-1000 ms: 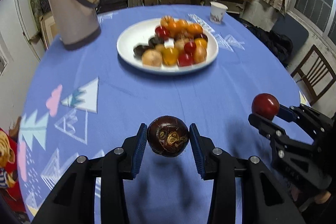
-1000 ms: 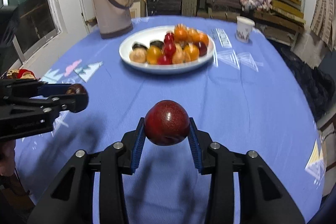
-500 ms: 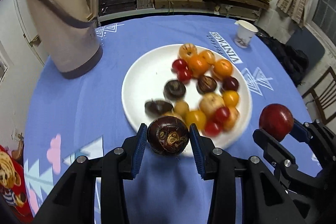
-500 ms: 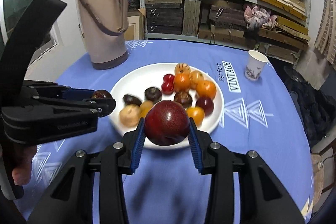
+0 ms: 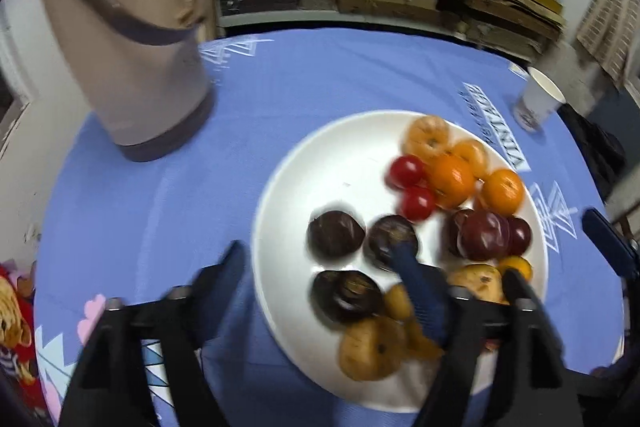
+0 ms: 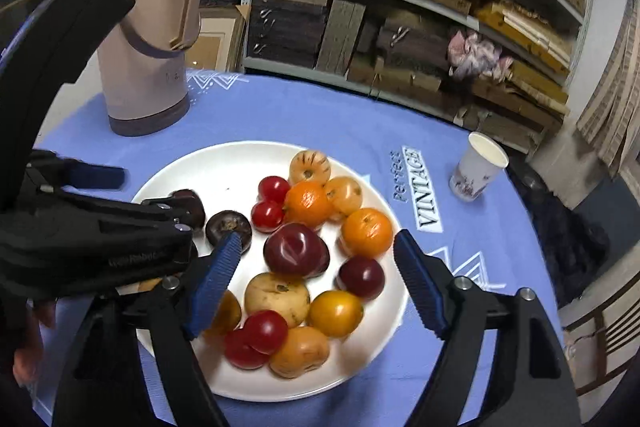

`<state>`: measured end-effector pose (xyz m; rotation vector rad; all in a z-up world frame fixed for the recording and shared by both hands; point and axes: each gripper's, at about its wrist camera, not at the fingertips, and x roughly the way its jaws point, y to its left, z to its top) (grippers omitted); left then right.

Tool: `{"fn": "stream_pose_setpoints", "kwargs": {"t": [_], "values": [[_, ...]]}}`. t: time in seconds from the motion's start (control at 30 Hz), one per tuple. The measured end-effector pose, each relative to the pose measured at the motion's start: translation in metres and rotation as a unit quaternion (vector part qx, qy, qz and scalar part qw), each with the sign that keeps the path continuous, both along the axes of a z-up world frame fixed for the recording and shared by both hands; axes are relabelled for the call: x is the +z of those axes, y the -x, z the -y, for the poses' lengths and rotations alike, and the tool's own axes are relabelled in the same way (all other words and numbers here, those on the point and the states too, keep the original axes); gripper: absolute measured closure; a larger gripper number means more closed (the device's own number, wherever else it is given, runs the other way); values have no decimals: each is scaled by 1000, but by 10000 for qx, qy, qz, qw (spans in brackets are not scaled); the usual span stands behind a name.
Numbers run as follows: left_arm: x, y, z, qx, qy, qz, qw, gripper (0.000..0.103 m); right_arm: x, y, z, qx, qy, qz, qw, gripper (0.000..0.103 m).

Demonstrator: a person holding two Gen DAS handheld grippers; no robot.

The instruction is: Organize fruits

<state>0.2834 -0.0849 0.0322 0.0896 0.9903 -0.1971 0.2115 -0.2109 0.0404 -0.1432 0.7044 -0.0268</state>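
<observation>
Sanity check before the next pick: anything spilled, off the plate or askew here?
Nothing stands out. All the fruit sits on the white plate, the thermos and paper cup stand upright, and the blue tablecloth shows no spill.

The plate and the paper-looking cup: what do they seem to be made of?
The plate looks like glazed ceramic, possibly melamine: plain white, smooth, with a soft sheen on its rim. The cup looks like printed paper: thin rolled lip, matte white inside, a faint pattern on its wall.
</observation>
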Motion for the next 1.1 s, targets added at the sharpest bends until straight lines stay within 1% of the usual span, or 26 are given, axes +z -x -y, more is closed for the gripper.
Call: {"fn": "stream_pose_setpoints", "kwargs": {"t": [0.03,0.07,0.2,0.27,0.5,0.73,0.97,1.1], "values": [[2,0,-4,6,96,-14,10000,11,2,3,1,64,-81,16,9999,16],[3,1,-6,17,144,-29,9999,9,4,7,2,56,-90,77,9999,14],[15,17,-8,-50,133,144,9998,8,12,21,4,77,-229,144,9996,13],[20,26,-8,-91,119,155,9998,8,16,30,4,83,-297,168,9994,13],[34,73,-9,-218,93,351,9991,8,22,73,8,26,-596,202,9980,13],[40,122,-12,-331,-8,479,9983,8,25,126,10,-93,-814,218,9964,11],[40,166,-27,-240,34,523,9983,8,31,175,7,-106,-951,340,9948,11],[37,186,-36,-152,51,503,9986,8,31,198,2,-91,-937,372,9949,11]]}}
